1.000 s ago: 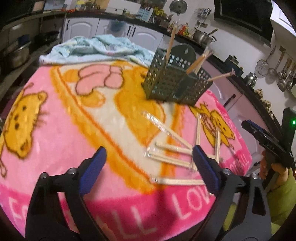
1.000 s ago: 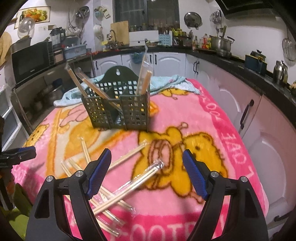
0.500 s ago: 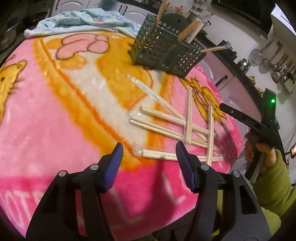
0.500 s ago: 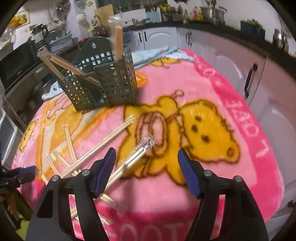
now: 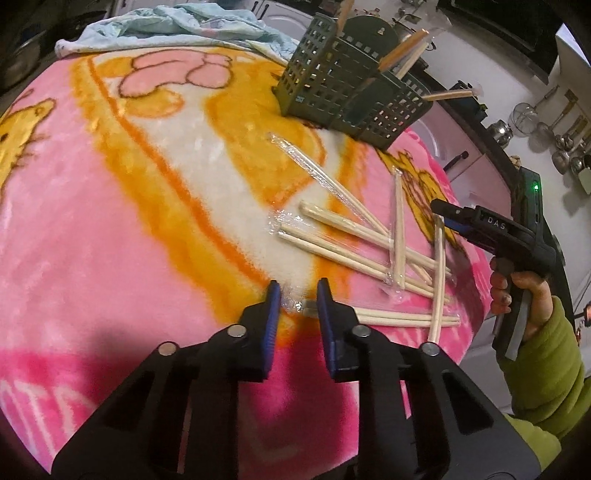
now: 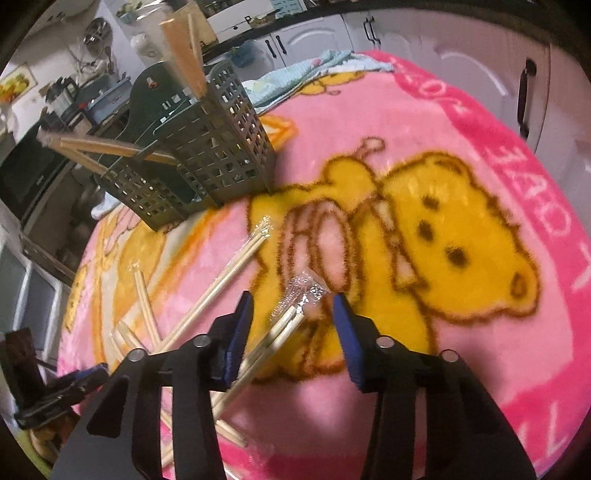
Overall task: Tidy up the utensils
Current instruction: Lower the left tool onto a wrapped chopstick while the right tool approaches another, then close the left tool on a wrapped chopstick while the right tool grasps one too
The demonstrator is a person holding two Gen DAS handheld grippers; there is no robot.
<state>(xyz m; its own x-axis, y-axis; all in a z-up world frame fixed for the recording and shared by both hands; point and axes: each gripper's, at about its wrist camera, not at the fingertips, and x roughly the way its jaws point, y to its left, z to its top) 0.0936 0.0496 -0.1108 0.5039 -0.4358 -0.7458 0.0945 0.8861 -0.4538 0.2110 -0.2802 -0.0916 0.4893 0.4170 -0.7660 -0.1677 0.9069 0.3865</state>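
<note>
Several plastic-wrapped chopstick pairs (image 5: pixel 354 240) lie scattered on a pink cartoon blanket (image 5: pixel 110 240). A dark green perforated utensil holder (image 5: pixel 347 96) stands beyond them with a few chopsticks in it; it also shows in the right wrist view (image 6: pixel 207 155). My left gripper (image 5: pixel 295 301) is low over the blanket, jaws narrowly apart around the wrapper end of the nearest pair (image 5: pixel 399 316). My right gripper (image 6: pixel 291 310) is open, jaws either side of another wrapped pair (image 6: pixel 280 332). The right gripper also shows in the left wrist view (image 5: pixel 454 218).
A light blue towel (image 5: pixel 177 22) is bunched at the blanket's far edge. White cabinets (image 6: pixel 480 55) and a dark counter with pots and hanging utensils (image 5: pixel 546 125) surround the table. More wrapped pairs (image 6: pixel 144 310) lie left of my right gripper.
Both grippers have come down and forward toward the chopsticks. The left jaws have narrowed a lot around a wrapper end. The right jaws now straddle a wrapped pair.
</note>
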